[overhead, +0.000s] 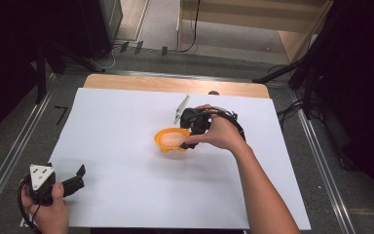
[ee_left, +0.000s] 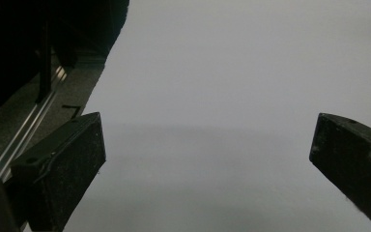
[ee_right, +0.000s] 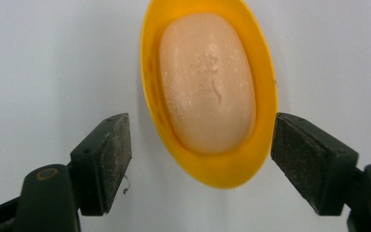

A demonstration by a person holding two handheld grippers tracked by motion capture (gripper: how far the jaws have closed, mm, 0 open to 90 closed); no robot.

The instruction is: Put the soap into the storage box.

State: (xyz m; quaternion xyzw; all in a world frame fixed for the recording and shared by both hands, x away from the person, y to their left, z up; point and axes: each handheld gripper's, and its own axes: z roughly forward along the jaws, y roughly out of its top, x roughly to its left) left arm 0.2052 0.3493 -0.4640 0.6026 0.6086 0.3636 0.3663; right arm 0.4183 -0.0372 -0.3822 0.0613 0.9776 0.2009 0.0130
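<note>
An orange-yellow oval dish (overhead: 161,144) sits mid-table on the white sheet, holding a pale peach bar of soap (overhead: 172,138). A person's right hand holds my right gripper (overhead: 190,135) at the dish's right side. In the right gripper view the dish (ee_right: 222,174) and soap (ee_right: 205,87) lie just ahead of my right gripper (ee_right: 201,128). Its jaws stand apart on either side of the dish's near end, and the pads do not press on it. At the table's near left corner, my left gripper (overhead: 80,178) stands open over bare white sheet (ee_left: 206,135), with nothing between its jaws.
The white sheet (overhead: 117,131) covers most of the wooden table (overhead: 175,84). Metal rails (overhead: 14,151) run along the left and right sides. Dark stands and cables crowd the floor beyond the far edge.
</note>
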